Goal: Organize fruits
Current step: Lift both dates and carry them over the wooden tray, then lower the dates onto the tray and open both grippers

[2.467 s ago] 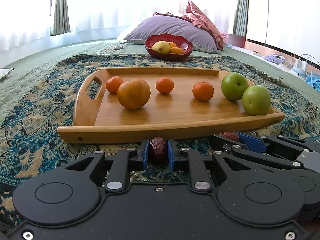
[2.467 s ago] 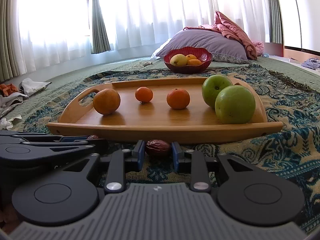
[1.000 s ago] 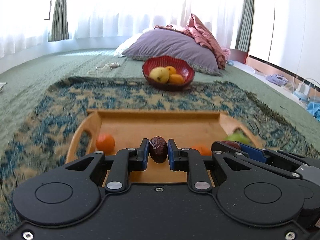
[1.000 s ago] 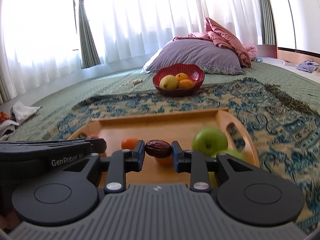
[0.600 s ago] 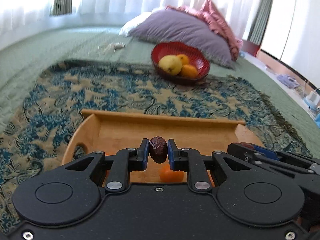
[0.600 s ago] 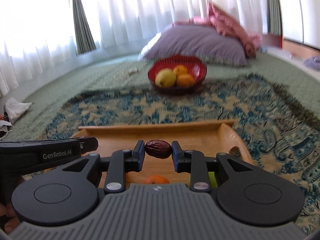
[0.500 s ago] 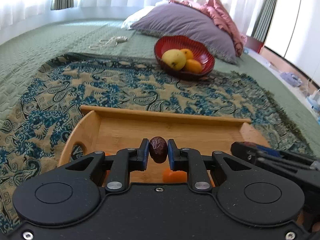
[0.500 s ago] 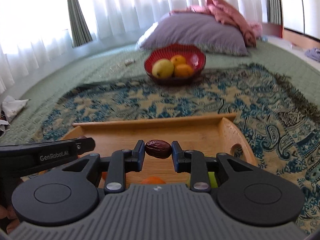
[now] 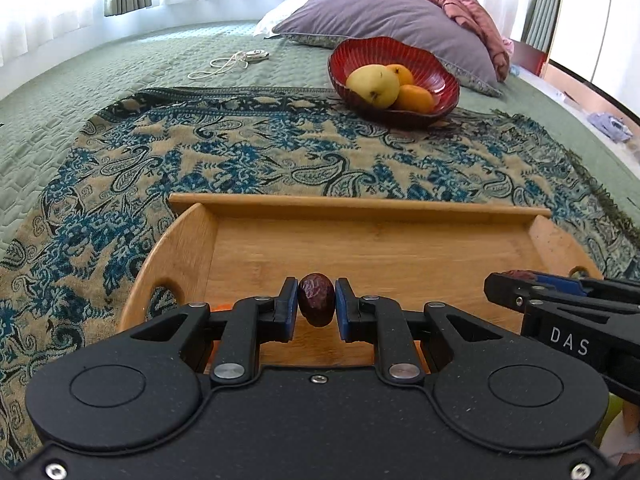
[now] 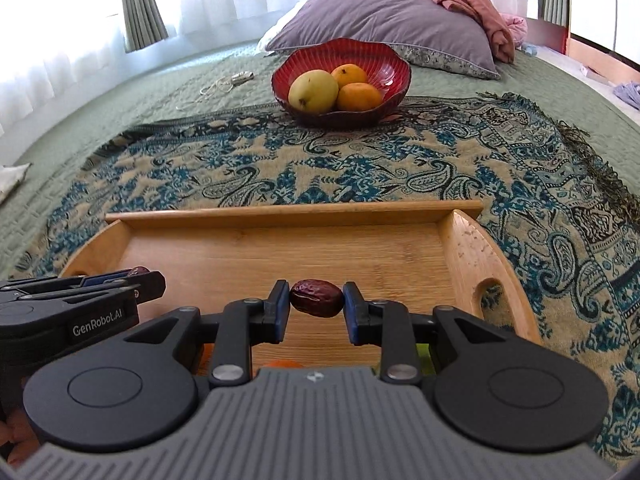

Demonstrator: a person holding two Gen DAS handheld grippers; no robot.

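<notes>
My left gripper (image 9: 316, 307) is shut on a dark brown date (image 9: 316, 298), held upright above the wooden tray (image 9: 372, 248). My right gripper (image 10: 316, 307) is shut on a second date (image 10: 317, 297), held sideways above the same tray (image 10: 280, 252). The right gripper also shows at the right of the left wrist view (image 9: 560, 304), and the left gripper at the left of the right wrist view (image 10: 80, 300). The oranges and green apples on the tray are mostly hidden under the grippers; slivers of orange (image 10: 285, 363) and green (image 10: 423, 350) show.
A red bowl (image 9: 444, 80) with a yellow-green fruit and two oranges sits beyond the tray on a blue paisley cloth (image 9: 260, 152). It also shows in the right wrist view (image 10: 396, 68). A purple pillow (image 9: 384, 16) and a corded item (image 9: 240, 60) lie farther back on the green bedspread.
Both grippers have risen from the cloth in front of the tray and moved forward over it, each still holding its date. The tray fruits have slid out of sight beneath them.
</notes>
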